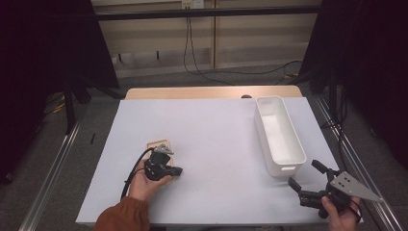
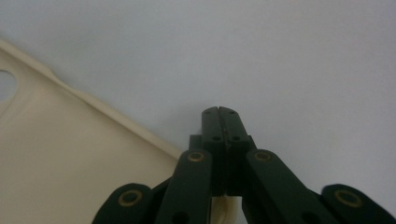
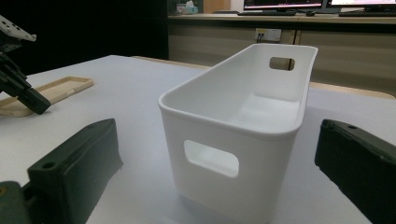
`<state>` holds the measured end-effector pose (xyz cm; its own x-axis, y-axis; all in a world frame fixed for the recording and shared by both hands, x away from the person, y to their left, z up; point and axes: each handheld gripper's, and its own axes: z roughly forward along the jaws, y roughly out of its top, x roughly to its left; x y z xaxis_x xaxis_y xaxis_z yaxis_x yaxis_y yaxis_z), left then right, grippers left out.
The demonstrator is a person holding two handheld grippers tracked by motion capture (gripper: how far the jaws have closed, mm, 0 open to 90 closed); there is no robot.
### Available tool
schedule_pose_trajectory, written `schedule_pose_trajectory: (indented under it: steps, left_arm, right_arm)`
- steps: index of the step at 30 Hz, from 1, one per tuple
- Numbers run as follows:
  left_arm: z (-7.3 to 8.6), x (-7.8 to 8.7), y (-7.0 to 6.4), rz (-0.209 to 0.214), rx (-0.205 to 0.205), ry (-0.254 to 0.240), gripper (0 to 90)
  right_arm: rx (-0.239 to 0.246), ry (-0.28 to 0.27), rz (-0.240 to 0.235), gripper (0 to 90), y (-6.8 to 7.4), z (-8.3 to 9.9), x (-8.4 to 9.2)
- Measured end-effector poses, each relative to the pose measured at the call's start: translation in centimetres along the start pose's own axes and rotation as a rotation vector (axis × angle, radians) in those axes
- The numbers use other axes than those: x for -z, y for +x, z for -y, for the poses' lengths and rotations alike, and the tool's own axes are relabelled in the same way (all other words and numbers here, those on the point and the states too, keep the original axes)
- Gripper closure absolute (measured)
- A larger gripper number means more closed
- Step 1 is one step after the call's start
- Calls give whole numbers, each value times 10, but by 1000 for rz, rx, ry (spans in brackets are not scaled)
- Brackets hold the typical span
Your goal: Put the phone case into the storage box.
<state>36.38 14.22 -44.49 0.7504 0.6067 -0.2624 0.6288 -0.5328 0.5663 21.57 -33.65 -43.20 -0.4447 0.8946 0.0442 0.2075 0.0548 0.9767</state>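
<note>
The white sheet leaves me wide bare room mid-table. The white bin stands empty near its right edge, my right gripper spread wide facing it. My left gripper, jaws together, seemingly pins the beige tray.

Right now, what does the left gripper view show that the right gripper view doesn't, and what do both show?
Left gripper view alone: its own black jaws pressed shut at the left gripper, close above the table, and the cutout at the phone case's corner. Right gripper view alone: the white bin with handle slots, empty as far as it shows, its own jaws spread wide either side of it, and a desk with monitors behind. Both: the beige phone case lying flat on the white table.
</note>
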Motion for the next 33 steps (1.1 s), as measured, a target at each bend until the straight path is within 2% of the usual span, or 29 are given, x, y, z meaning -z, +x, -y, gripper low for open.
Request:
schedule_pose_trajectory:
  steps: [7, 15, 18, 21, 24, 28, 31, 33]
  left_arm:
    - [6, 5, 2, -1, 8, -1, 900]
    - [18, 15, 7, 0, 38, -14, 900]
    - [20, 18, 8, -5, 34, -11, 900]
    - [24, 20, 9, -2, 54, -17, 900]
    - [25, 21, 10, -3, 49, -17, 900]
    - [26, 24, 10, -24, 55, -6, 900]
    - [29, 25, 14, -15, 76, -17, 900]
    - [28, 26, 13, -26, 68, -12, 900]
  right_arm:
    - [-3, 2, -2, 0, 1, 0, -1]
    - [-2, 2, -2, 0, 1, 0, -1]
    - [-1, 3, -1, 0, 1, 0, -1]
    - [-1, 3, 0, 0, 0, 0, -1]
    - [3, 3, -4, 0, 1, 0, -1]
    - [-1, 3, -2, 0, 1, 0, -1]
    - [2, 5, -2, 0, 0, 0, -1]
    - [4, 3, -4, 0, 1, 0, -1]
